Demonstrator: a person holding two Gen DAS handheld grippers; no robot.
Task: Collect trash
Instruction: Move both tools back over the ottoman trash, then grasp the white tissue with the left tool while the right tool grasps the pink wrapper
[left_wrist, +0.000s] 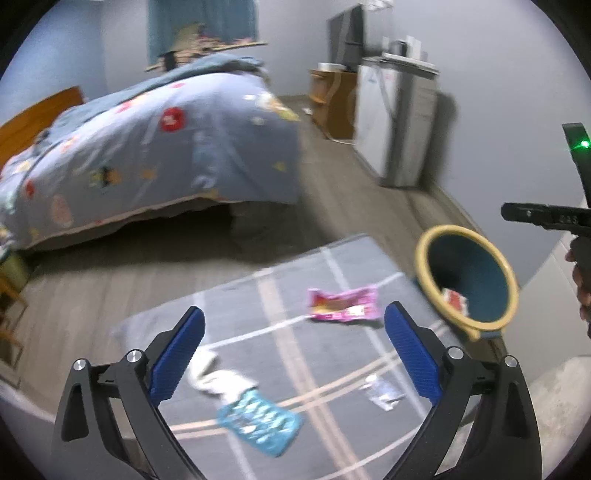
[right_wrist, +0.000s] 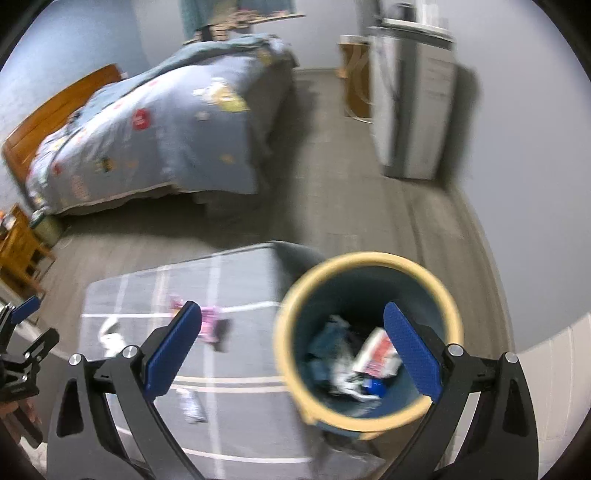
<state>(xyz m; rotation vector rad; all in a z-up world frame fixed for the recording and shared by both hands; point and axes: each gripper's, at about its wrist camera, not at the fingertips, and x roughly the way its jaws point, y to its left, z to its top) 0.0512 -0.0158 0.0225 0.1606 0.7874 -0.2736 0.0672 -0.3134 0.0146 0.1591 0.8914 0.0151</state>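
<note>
Trash lies scattered on a grey rug (left_wrist: 280, 354) with pale crossing stripes, and the round bin (left_wrist: 466, 280) with its yellow rim stands at the rug's edge as the landmark for everything else. Nearest the bin is a pink wrapper (left_wrist: 343, 304), lying flat with its long axis running roughly toward the bin's rim, one short end close to it. Farther from the bin, a light blue patterned packet (left_wrist: 258, 421) rests flat, its long axis slanting across the rug stripes. Touching that packet's upper end, on the side away from the bin, is a crumpled white piece (left_wrist: 218, 380). Between the blue packet and the bin lies a small clear wrapper (left_wrist: 382, 391), flat on the rug.

From the right wrist view the bin (right_wrist: 369, 339) is seen from almost straight above, mouth open upward, with a red-and-white packet (right_wrist: 378, 354), some crumpled blue and white pieces and a small blue cap already inside.

Left gripper (left_wrist: 293, 354) hangs above the rug with its jaws spread wide and nothing between them; the blue pads (left_wrist: 177, 354) are bare. Right gripper (right_wrist: 293, 350) is over the bin's rim on the rug side, likewise spread wide and empty.

Beyond the rug, away from the bin, stands a bed (left_wrist: 155, 147) with a grey-blue patterned quilt.
</note>
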